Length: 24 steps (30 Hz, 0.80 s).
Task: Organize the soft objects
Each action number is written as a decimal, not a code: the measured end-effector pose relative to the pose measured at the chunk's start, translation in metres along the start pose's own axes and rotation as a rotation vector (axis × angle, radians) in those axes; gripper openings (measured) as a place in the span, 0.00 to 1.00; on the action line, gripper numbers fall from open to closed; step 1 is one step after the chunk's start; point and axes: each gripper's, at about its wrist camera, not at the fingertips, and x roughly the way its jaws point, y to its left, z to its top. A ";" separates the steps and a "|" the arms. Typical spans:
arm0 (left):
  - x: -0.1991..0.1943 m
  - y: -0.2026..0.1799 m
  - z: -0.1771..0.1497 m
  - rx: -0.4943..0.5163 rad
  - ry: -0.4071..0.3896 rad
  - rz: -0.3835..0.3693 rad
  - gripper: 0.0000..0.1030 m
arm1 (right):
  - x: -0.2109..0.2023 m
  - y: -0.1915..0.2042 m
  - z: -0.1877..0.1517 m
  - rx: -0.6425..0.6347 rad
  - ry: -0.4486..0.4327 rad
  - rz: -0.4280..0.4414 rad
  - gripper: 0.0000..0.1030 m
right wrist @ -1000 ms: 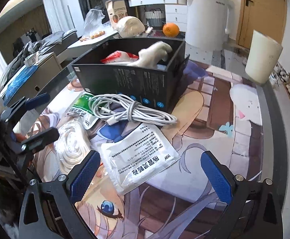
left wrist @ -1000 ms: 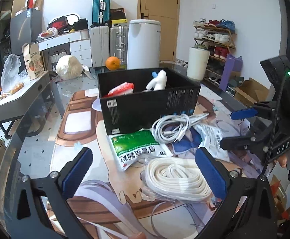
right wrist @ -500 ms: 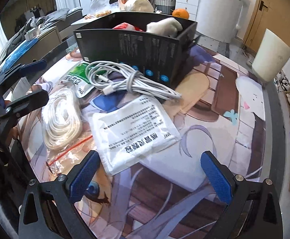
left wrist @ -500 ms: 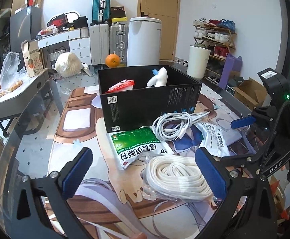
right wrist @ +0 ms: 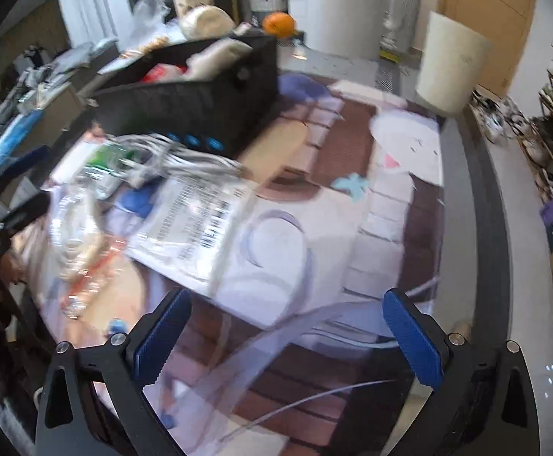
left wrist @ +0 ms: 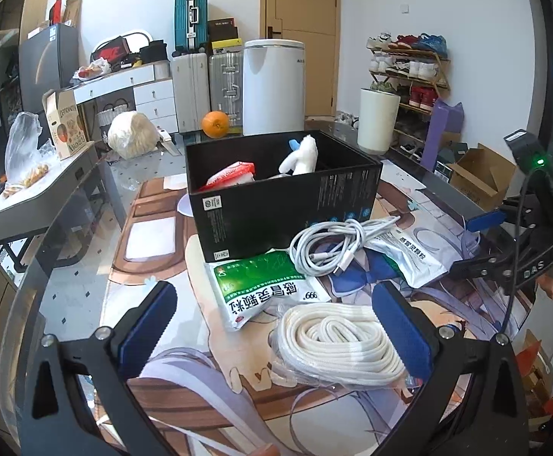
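A black box [left wrist: 276, 205] stands on the table and holds a white plush toy [left wrist: 301, 155] and a red-white packet [left wrist: 230, 176]. In front of it lie a green packet [left wrist: 265, 290], a coiled white cable [left wrist: 333, 245], a white packet [left wrist: 409, 254] and a bagged white rope coil [left wrist: 337, 340]. My left gripper [left wrist: 272, 326] is open, just short of the rope and green packet. My right gripper [right wrist: 286, 332] is open and empty above the mat, near the white packet [right wrist: 196, 216]; this view is blurred. It also shows at the right of the left wrist view [left wrist: 477, 243].
An illustrated mat [left wrist: 162, 235] covers the glass table. An orange [left wrist: 215, 124], a white cylinder appliance [left wrist: 272, 87] and a white bin [left wrist: 378, 119] stand beyond the box. Suitcases, drawers and a shoe rack line the walls. The black box shows in the right wrist view [right wrist: 200, 110].
My right gripper has swung quickly, its view now blurred and turned more to the right. My left gripper has drawn slightly back. Both stay open and nothing was picked up.
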 end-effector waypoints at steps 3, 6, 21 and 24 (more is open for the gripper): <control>0.000 -0.001 0.001 -0.001 0.001 -0.009 1.00 | 0.001 0.011 0.007 0.016 -0.012 0.032 0.99; 0.000 -0.003 0.001 0.005 0.000 -0.016 1.00 | 0.010 0.027 0.018 0.035 -0.026 0.048 0.99; 0.002 0.001 -0.001 -0.004 0.006 0.000 1.00 | 0.034 0.036 0.032 0.130 -0.058 -0.052 0.99; 0.001 0.003 -0.002 -0.009 0.002 -0.006 1.00 | 0.035 0.037 0.029 0.083 -0.051 -0.079 0.99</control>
